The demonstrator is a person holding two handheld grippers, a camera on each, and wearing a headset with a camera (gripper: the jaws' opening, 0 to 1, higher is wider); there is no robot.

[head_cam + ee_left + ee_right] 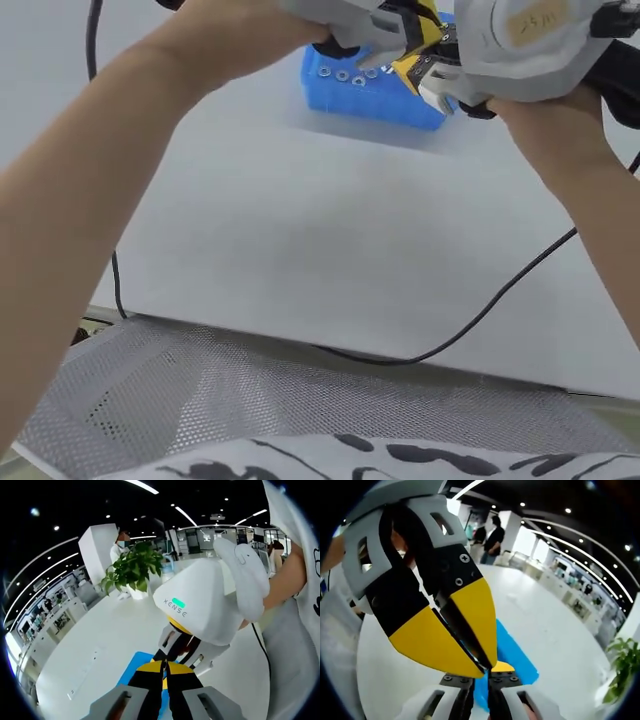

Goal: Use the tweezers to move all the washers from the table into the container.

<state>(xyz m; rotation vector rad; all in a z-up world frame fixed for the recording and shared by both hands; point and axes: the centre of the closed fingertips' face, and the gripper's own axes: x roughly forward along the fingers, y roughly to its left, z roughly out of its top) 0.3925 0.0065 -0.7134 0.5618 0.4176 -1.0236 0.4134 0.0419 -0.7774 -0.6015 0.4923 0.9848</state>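
Washers (350,76) sit in the blue container (395,105) at the far side of the table (350,250). We've got the left gripper (481,661) and right gripper (482,685) nose to nose above it, probably for a drop. Both are pinched narrow, and we can't tell if there are tweezers in there.
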